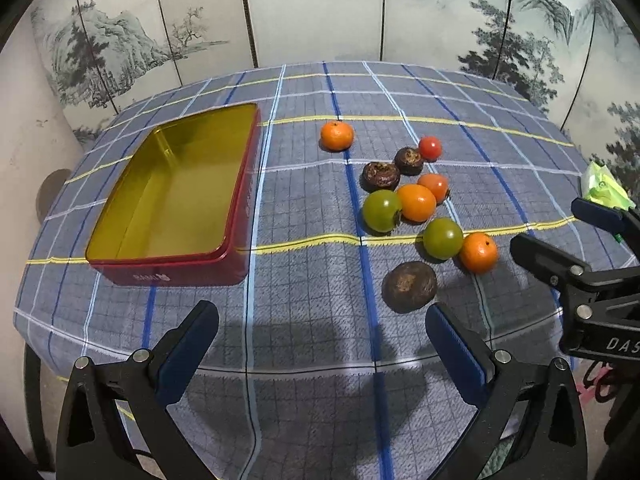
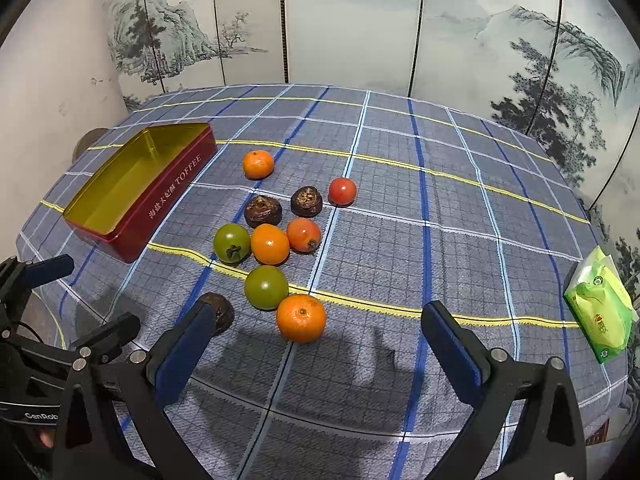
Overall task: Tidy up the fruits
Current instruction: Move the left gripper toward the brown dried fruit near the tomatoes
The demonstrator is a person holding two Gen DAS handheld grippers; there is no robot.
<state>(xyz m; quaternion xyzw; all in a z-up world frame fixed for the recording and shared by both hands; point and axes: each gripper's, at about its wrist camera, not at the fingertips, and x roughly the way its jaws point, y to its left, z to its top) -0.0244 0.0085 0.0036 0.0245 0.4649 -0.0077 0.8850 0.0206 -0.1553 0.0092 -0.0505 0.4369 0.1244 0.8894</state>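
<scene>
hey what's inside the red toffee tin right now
Nothing shows inside the red tin: only its bare gold lining. All the fruit, like the nearest orange, lies on the tablecloth. The tin's near wall hides a sliver of floor.

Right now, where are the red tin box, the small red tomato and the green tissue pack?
Red rectangular tin box (image 2: pixel 168 196): right wrist view, lettered side wall.
Small round red tomato (image 2: pixel 342 191): right wrist view, middle.
Green plastic tissue pack (image 2: pixel 600 308): right wrist view, top face.

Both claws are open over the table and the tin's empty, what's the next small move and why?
Probably ease the open left claw forward and down around the dark brown wrinkled fruit. It lies nearest that claw, apart from the other fruit, so closing on it should disturb nothing. The empty red tin with gold interior sits on the left, a short carry.
</scene>
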